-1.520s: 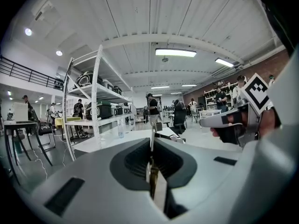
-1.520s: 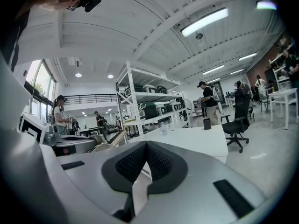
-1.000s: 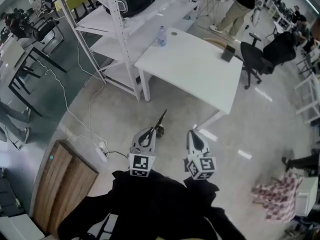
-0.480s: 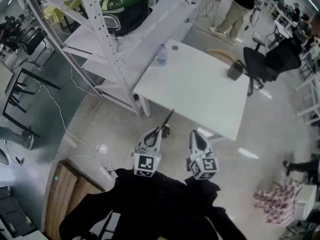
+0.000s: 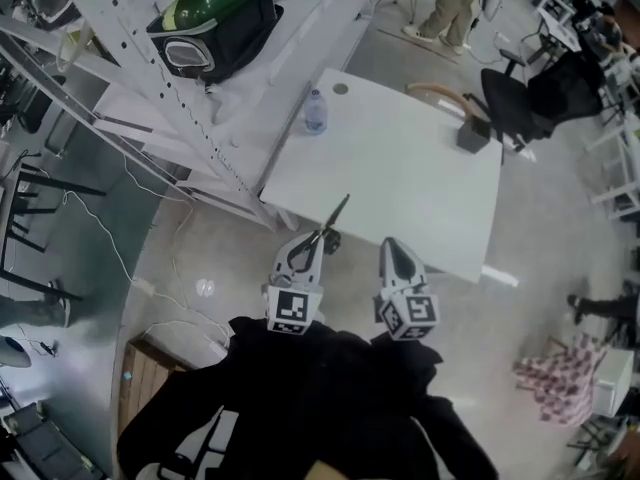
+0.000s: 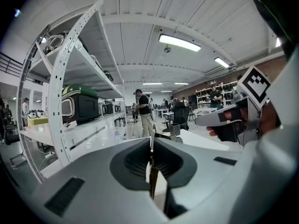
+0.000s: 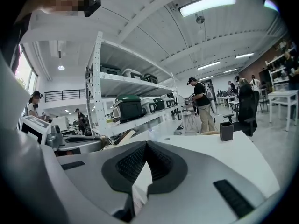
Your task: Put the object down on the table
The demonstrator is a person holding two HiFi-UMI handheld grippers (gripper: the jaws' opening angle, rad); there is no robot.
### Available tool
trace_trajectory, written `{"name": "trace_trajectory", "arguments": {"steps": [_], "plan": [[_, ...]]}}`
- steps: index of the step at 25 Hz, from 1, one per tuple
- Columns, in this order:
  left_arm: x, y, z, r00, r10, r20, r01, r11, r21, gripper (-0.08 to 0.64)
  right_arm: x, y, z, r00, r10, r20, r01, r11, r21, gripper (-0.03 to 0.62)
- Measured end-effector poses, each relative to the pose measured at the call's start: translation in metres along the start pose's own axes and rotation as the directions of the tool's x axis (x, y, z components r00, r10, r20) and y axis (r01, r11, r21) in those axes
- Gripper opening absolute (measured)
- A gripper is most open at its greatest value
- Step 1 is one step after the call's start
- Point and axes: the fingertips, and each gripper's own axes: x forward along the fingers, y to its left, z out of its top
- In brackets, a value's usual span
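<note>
**Q:** How is the held thing expected to handle, and where is it taken?

**A:** Left: a slender rod-like tool [image 5: 338,211] is shown clamped between the closed jaws of the left gripper [image 5: 316,238]. It is carried in the air, with its far end appearing over the near edge of the white bench [image 5: 400,178]. The tool is judged to be light, stiff and thin. Little weight is to be felt, but pivoting in the pads and rolling once it is set down are to be expected. The hold appears to be taken towards the thicker, darker end, so the thin length is left projecting forward. A low, flat release is judged safest. Right: the right gripper [image 5: 393,248] is shown with its jaws brought together and nothing between them.

**Q:** What is left unresolved?

**A:** The kind of tool cannot be settled. It is small in the head view and is seen edge-on, as a mere line, in the left gripper view. Whether its tip is sharp is not shown. Farther along the bench a water bottle [image 5: 314,115] and a dark box [image 5: 472,134] can be made out.
</note>
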Motion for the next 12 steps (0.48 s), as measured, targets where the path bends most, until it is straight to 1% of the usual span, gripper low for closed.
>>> {"name": "trace_trajectory", "arguments": {"steps": [3,7,10,12], "plan": [[0.012,0.013,-0.003,1.000,-0.019,-0.011,0.019,1.000,0.002,0.012,0.016,0.004,0.003,1.000,-0.002,-0.009,0.002,1.000,-0.001,0.002],[0.021,0.031,-0.003,0.999,-0.033,-0.016,0.033,0.999,0.010,0.012,0.033,0.010,0.008,0.998,-0.042,-0.036,0.042,0.999,0.000,0.002],[0.031,0.035,-0.004,0.999,-0.044,-0.024,0.045,0.999,0.008,0.012,0.044,0.012,0.011,0.999,-0.031,-0.040,0.030,0.999,-0.019,0.002],[0.040,0.037,-0.005,0.999,-0.043,-0.027,0.044,0.999,0.022,0.012,0.049,0.008,0.009,0.998,-0.038,-0.057,0.037,0.999,-0.013,0.002]]}}
